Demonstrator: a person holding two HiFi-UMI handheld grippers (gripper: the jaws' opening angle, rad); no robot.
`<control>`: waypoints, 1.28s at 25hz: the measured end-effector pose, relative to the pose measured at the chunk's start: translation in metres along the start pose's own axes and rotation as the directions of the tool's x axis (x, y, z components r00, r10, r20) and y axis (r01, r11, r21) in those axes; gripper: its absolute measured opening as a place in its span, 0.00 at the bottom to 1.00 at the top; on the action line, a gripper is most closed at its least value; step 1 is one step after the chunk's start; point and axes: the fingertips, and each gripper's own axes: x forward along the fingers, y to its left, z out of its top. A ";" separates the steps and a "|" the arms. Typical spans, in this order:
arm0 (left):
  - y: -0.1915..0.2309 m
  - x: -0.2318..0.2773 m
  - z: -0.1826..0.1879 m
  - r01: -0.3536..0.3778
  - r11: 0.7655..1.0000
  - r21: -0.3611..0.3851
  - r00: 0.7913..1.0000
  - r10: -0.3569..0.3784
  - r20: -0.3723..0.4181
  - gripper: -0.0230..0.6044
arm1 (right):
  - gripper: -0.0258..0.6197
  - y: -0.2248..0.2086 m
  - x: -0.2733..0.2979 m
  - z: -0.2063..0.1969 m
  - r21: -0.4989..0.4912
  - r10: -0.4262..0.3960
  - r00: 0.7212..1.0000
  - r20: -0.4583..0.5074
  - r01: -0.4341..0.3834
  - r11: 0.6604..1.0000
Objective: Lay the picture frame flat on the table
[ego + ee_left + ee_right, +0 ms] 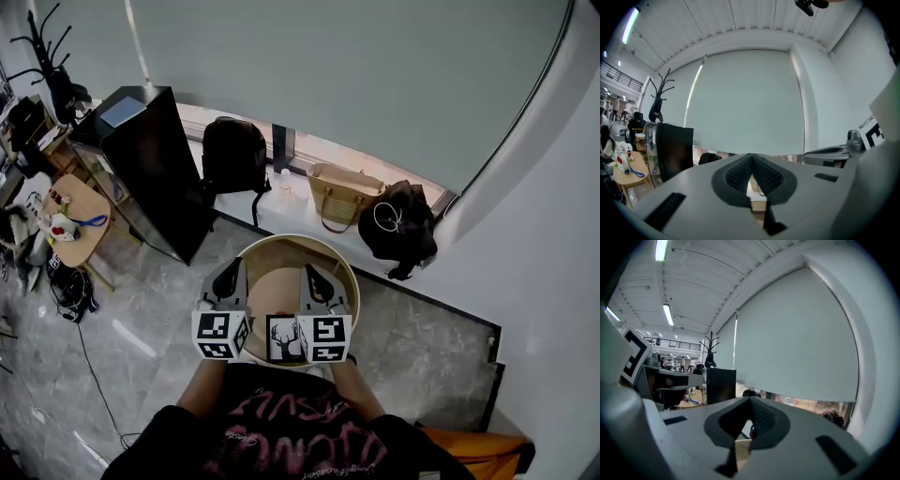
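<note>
Overhead, a person stands at a small round wooden table (298, 240) and holds a claw in each hand, both pointing away over the tabletop. The left claw (228, 273) is clenched: in the left gripper view its two ribbed pads (740, 172) meet at the tip with nothing between them. The right claw (316, 277) is clenched and empty as well, its pads (761, 417) pressed together in the right gripper view. The picture frame (286, 338), black-edged with a deer print, sits at the near edge of the table, between the two marker cubes and apart from both claw tips. Whether it lies flat or leans cannot be told. Beyond the table, on a low ledge under a large blind, rest a black backpack (232, 155), a tan handbag (343, 193) and a black bag (399, 230). A tall black cabinet (155, 164) stands far left.
</note>
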 end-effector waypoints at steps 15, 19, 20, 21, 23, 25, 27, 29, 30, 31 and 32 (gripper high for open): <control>-0.013 0.009 0.019 0.060 0.998 0.028 0.998 -0.061 0.026 0.05 | 0.07 -0.010 -0.007 0.026 -0.016 -0.058 0.998 0.024 0.058 0.998; -0.017 0.010 0.021 0.081 0.996 0.033 0.996 -0.082 0.020 0.05 | 0.07 -0.008 -0.012 0.026 -0.020 -0.062 0.998 0.018 0.062 0.998; -0.017 0.010 0.020 0.083 0.996 0.032 0.996 -0.084 0.017 0.05 | 0.07 -0.008 -0.013 0.024 -0.022 -0.062 0.998 0.013 0.063 0.998; -0.017 0.010 0.020 0.084 0.996 0.031 0.996 -0.084 0.016 0.05 | 0.07 -0.008 -0.014 0.021 -0.024 -0.063 0.998 0.007 0.063 0.998; -0.017 0.009 0.020 0.082 0.996 0.029 0.996 -0.083 0.019 0.05 | 0.07 -0.009 -0.015 0.018 -0.037 -0.067 0.998 -0.002 0.067 0.997; -0.017 0.010 0.021 0.083 0.996 0.032 0.996 -0.084 0.026 0.05 | 0.07 -0.014 -0.015 0.019 -0.052 -0.076 0.997 0.000 0.076 0.996; -0.017 0.011 0.021 0.087 0.995 0.040 0.996 -0.088 0.024 0.05 | 0.07 -0.020 -0.014 0.019 -0.047 -0.087 0.996 -0.001 0.087 0.995; -0.016 0.010 0.020 0.086 0.996 0.039 0.996 -0.087 0.020 0.05 | 0.07 -0.025 -0.015 0.020 -0.040 -0.098 0.995 -0.006 0.097 0.994; -0.015 0.009 0.020 0.086 0.996 0.037 0.996 -0.087 0.018 0.05 | 0.07 -0.027 -0.016 0.020 -0.039 -0.102 0.995 -0.006 0.101 0.994; -0.015 0.009 0.020 0.087 0.996 0.037 0.996 -0.088 0.015 0.05 | 0.07 -0.028 -0.016 0.021 -0.039 -0.105 0.994 -0.005 0.105 0.994; -0.014 0.008 0.020 0.088 0.995 0.039 0.996 -0.088 0.013 0.05 | 0.07 -0.030 -0.016 0.022 -0.037 -0.109 0.994 -0.004 0.109 0.993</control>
